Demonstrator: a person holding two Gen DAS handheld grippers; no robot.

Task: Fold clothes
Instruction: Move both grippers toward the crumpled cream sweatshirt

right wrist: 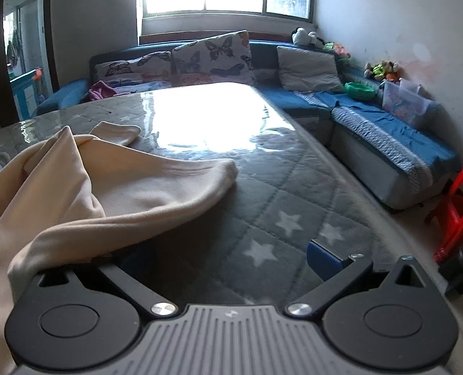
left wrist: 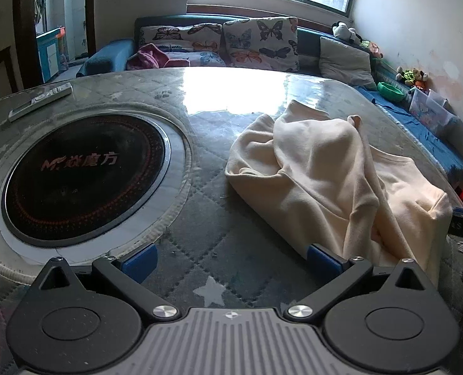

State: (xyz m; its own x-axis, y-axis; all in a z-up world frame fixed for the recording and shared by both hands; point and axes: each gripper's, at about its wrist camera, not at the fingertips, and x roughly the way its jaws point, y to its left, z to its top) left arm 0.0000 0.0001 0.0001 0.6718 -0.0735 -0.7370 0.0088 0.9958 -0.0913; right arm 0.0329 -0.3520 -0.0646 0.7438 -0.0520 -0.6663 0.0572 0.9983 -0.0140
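A cream sweatshirt point(left wrist: 325, 175) lies crumpled on the grey quilted table point(left wrist: 206, 206), right of the centre. My left gripper point(left wrist: 229, 262) is open and empty, low over the table just left of the garment's near edge; its right finger point(left wrist: 322, 259) touches the cloth. In the right wrist view the sweatshirt point(right wrist: 112, 193) fills the left side. My right gripper point(right wrist: 228, 262) is open; the cloth drapes over its left finger, which is mostly hidden. Its right finger point(right wrist: 325, 262) is bare over the table.
A round black induction hob point(left wrist: 84, 175) is set into the table at left, with a remote point(left wrist: 40, 100) behind it. A blue sofa with butterfly cushions point(left wrist: 259, 43) runs behind and along the right. A red stool point(right wrist: 462, 206) stands off the table's right edge point(right wrist: 372, 193).
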